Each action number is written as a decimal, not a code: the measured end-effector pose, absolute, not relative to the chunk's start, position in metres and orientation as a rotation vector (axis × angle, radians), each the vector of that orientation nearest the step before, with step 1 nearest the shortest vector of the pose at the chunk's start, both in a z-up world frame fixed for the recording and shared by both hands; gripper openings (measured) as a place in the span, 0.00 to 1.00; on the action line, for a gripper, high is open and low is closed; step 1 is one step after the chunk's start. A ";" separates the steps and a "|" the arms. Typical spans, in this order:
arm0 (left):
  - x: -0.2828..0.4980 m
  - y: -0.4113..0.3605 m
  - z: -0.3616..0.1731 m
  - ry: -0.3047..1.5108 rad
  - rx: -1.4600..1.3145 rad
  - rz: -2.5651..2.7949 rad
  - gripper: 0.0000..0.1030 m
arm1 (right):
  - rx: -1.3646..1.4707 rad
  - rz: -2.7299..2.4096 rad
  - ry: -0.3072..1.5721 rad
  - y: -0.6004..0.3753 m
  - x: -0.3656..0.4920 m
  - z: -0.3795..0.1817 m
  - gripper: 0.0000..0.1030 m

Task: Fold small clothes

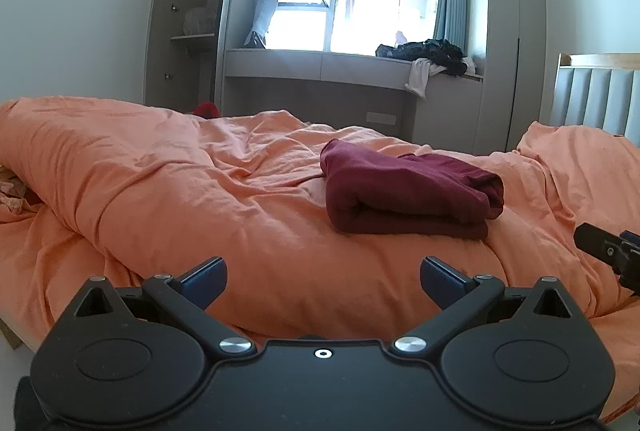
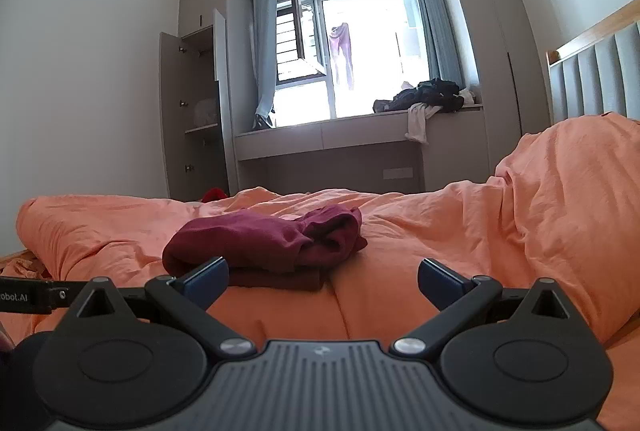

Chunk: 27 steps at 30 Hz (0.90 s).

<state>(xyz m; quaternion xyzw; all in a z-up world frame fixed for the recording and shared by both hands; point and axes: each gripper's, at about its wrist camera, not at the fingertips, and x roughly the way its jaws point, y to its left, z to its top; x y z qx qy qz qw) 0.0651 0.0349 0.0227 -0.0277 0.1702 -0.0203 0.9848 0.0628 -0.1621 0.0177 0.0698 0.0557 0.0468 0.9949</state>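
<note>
Folded maroon garment [image 1: 408, 195] lies on rumpled orange duvet [image 1: 160, 191], mid-bed. Left gripper [image 1: 323, 281] and right gripper [image 2: 322, 281] hover near it, fingers spread wide, both empty.

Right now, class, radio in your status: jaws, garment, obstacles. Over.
Left gripper open, empty. Right gripper open, empty. Maroon garment folded on orange duvet, untouched. Nothing between jaws and garment.

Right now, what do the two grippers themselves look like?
Both are matte black, with angled linkage arms, silver pivot pins and blue finger pads. The left gripper has a smooth black base; the right gripper has a ribbed grey one. White lettering ending "obot.AI" marks the left's side.
</note>
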 end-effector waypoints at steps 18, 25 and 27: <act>0.069 0.035 0.020 0.347 -0.058 -0.038 0.99 | 0.130 0.102 0.121 -0.160 0.065 0.016 1.00; 0.069 0.036 0.020 0.348 -0.058 -0.038 0.99 | 0.128 0.105 0.125 -0.161 0.066 0.016 1.00; 0.069 0.036 0.020 0.348 -0.058 -0.038 1.00 | 0.128 0.106 0.125 -0.161 0.066 0.015 1.00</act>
